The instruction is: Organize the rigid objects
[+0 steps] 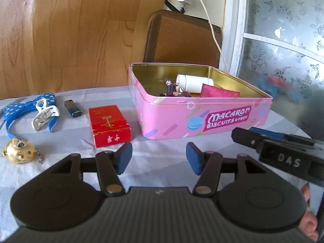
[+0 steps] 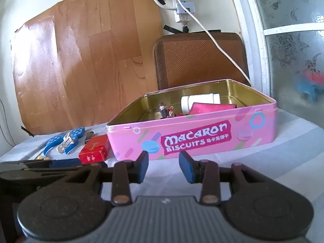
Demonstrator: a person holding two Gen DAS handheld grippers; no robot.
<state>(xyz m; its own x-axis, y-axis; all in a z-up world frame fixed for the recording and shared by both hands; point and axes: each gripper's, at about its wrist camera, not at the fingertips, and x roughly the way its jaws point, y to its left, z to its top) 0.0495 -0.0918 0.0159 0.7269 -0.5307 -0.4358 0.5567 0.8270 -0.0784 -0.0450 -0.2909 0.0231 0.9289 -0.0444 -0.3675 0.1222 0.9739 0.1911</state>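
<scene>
Tin: a pink biscuit tin [image 1: 202, 119] marked "Macaron Biscuits" stands lidless on the pale cloth-covered table [image 1: 162, 147]; its gold inner walls show. Every place below is given from this tin.
Inside the tin: a white bottle [image 1: 192, 83] lies on its side toward the back wall; a flat magenta packet [image 1: 218, 92] leans at the bottle's right end, overlapping it; small dark figurines [image 1: 172, 89] sit at the bottle's left end, their detail too fine to make out.
Red box: a closed red box [image 1: 109, 124] with gold marks lies on the cloth just left of the tin, apart from its wall.
Lighter: a silver lighter [image 1: 73, 108] lies further left of the tin, beyond the red box.
Clippers: a white and blue hand tool [image 1: 45, 116] lies left of the lighter, resting against a blue dotted bow headband [image 1: 26, 106].
Charm: a gold trinket [image 1: 17, 150] with a short chain sits furthest left of the tin, nearer the camera.
Left gripper [image 1: 159, 158]: hovers in front of the tin's left front corner, fingers spread wide, nothing between the blue pads [image 1: 123, 158].
Right gripper [image 2: 164, 167]: faces the tin's printed front wall, fingers parted with a clear gap, holding nothing.
Behind the tin: a brown chair back [image 2: 199, 58], a white cable [image 2: 218, 40] and a wood-grain panel [image 2: 81, 60].
</scene>
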